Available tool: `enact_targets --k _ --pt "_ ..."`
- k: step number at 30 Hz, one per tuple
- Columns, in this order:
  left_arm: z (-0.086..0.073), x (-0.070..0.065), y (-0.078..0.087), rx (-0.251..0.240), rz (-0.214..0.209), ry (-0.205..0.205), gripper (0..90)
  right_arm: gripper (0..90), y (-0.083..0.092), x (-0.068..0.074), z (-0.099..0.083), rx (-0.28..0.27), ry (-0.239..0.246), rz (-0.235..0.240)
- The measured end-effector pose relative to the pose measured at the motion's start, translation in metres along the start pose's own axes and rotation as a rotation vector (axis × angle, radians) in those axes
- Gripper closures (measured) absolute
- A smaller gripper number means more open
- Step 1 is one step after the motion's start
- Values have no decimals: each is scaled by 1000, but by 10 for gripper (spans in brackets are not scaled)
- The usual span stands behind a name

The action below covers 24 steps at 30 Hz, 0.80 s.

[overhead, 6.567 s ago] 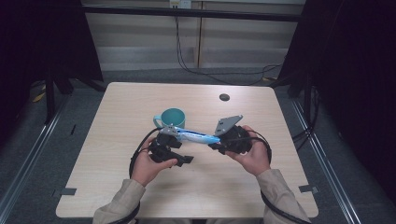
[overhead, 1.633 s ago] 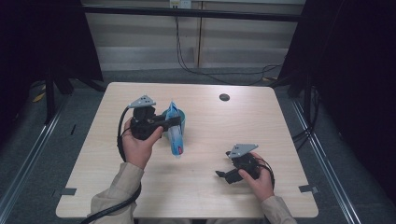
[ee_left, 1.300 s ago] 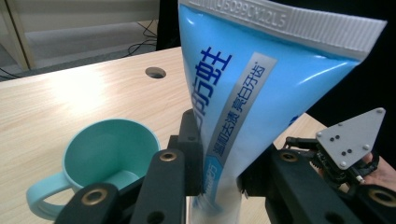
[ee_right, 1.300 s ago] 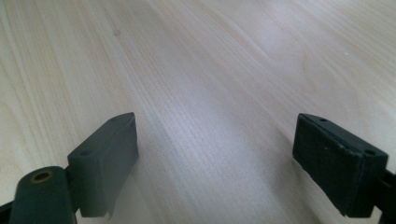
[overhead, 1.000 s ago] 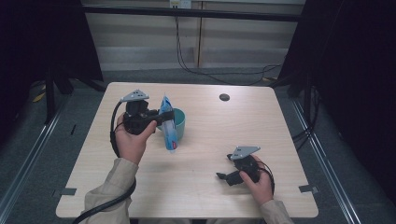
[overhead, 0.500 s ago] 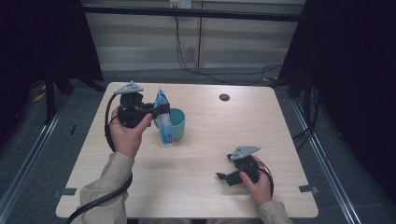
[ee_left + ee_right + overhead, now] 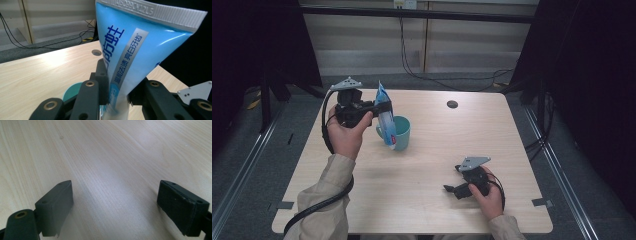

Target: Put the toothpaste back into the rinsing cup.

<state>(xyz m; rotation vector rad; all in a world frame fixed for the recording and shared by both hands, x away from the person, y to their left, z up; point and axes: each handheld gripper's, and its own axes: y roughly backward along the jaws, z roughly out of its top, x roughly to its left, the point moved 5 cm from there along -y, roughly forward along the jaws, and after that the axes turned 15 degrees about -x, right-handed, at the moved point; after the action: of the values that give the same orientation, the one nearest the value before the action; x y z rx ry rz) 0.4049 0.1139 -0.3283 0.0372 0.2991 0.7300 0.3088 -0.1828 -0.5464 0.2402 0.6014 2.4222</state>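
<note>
Left gripper [image 7: 382, 106], upper left of high view: fingers clamped on blue plastic toothpaste tube [image 7: 385, 120], crimped white end up, cap end down inside teal ceramic mug [image 7: 399, 133]. Tube tilted, leaning on mug's left rim. Mug upright on pale wood-grain counter [image 7: 432, 170], left of centre. Left gripper view: tube [image 7: 132, 50] pinched between black fingers [image 7: 101, 82]; mug rim [image 7: 72, 91] below.
Right gripper [image 7: 451, 189], lower right of high view: low over counter, fingers spread wide, nothing between. Right gripper view: fingers [image 7: 58, 205] apart over bare wood.
Small dark round disc [image 7: 452, 104] on counter, upper centre, well apart from mug.
</note>
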Motion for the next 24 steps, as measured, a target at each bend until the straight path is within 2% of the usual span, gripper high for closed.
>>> enact_targets --k 9,24 --pt "10 7 -4 -7 33 -6 744 128 0 0 0 1 -2 0" --pt "22 14 -19 -37 51 8 744 128 0 0 0 1 0 2"
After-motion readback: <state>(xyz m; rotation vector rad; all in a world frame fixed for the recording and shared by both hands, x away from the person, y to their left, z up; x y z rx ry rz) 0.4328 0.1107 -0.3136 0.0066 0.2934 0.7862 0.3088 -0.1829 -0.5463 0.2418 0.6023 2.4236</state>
